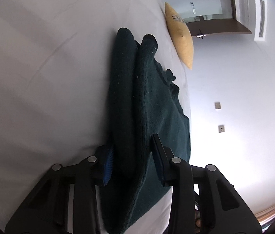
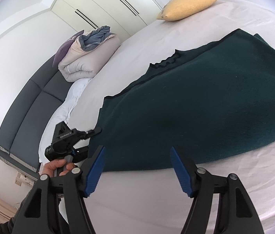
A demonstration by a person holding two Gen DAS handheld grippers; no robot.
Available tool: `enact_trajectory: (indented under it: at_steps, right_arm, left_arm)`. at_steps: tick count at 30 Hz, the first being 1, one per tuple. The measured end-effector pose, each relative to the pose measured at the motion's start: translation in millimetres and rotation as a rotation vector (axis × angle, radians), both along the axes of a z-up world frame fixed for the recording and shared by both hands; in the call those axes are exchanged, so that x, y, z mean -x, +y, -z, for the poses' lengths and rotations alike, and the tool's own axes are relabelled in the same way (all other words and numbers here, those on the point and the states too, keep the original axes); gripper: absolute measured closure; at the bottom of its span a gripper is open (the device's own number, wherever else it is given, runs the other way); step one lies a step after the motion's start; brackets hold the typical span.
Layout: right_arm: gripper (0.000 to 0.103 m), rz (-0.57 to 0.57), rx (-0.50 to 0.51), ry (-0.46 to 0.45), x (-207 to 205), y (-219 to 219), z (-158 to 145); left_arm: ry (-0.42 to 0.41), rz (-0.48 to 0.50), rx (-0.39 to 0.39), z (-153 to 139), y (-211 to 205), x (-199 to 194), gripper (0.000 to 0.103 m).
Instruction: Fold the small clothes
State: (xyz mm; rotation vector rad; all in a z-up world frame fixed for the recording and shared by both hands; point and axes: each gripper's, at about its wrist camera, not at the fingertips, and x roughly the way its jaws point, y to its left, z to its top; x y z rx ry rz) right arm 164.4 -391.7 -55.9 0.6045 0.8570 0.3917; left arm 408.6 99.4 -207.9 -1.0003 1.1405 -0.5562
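On the white bed [image 2: 157, 195], my left gripper [image 1: 133, 156] pinches the green sweater's [image 2: 205, 101] folded edge; my right gripper [image 2: 137, 167], jaws wide and empty, should grab the near hem squarely.

- A big bed with a white sheet [image 2: 157, 198] fills the room.
- A yellow pillow [image 2: 190, 5] lies at the far end.
- A rolled-up blanket [image 2: 86, 58] sits on the left, by a dark blue padded headboard [image 2: 26, 113].
- White closet doors [image 2: 98, 5] stand behind.
- The walls [image 1: 245, 97] are white and bright.
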Motion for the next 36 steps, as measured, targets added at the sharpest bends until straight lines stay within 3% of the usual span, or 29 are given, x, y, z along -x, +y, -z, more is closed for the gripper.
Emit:
enact_trajectory:
  at_steps: [9, 10, 12, 16, 21, 24, 28, 31, 33, 36]
  right_arm:
    - [0.034, -0.049, -0.005, 0.014, -36.6, 16.1, -3.5]
    - [0.034, -0.052, -0.008, 0.017, -41.0, 17.2, -3.6]
    - [0.034, -0.064, -0.006, 0.022, -53.3, 21.1, -3.0]
    - [0.034, -0.091, 0.022, 0.044, -76.7, 27.3, 3.4]
    - [0.034, -0.089, 0.032, 0.094, -97.0, 19.5, 22.9]
    - [0.034, -0.081, -0.025, 0.095, -100.7, 3.1, 29.4]
    - [0.034, -0.051, -0.126, 0.086, -106.6, -31.7, 30.0]
    - [0.034, -0.040, -0.212, 0.075, -114.8, -62.5, 27.5]
    - [0.034, -0.048, -0.301, 0.084, -123.6, -84.3, 28.3]
    - [0.027, -0.064, -0.417, 0.137, -140.1, -108.8, 36.6]
  left_arm:
    - [0.029, -0.001, -0.005, -2.6, -6.6, 4.3, 0.069]
    - [0.019, 0.004, -0.023, -4.8, -7.7, 6.5, 0.071]
    - [0.007, 0.004, -0.059, -8.3, -7.3, 11.3, 0.084]
    - [-0.006, -0.027, -0.054, -11.2, -4.1, 16.2, 0.087]
    - [-0.043, -0.027, -0.087, -34.6, -14.0, 18.9, 0.089]
    - [-0.075, -0.001, -0.140, -61.0, -31.3, 16.5, 0.089]
    - [-0.140, 0.076, -0.230, -105.0, -85.6, 6.2, 0.089]
    - [-0.186, 0.182, -0.317, -127.2, -164.4, -1.8, 0.089]
    - [-0.210, 0.243, -0.396, -125.8, -214.1, -3.4, 0.089]
    - [-0.189, 0.301, -0.449, -102.3, -272.2, 3.0, 0.089]
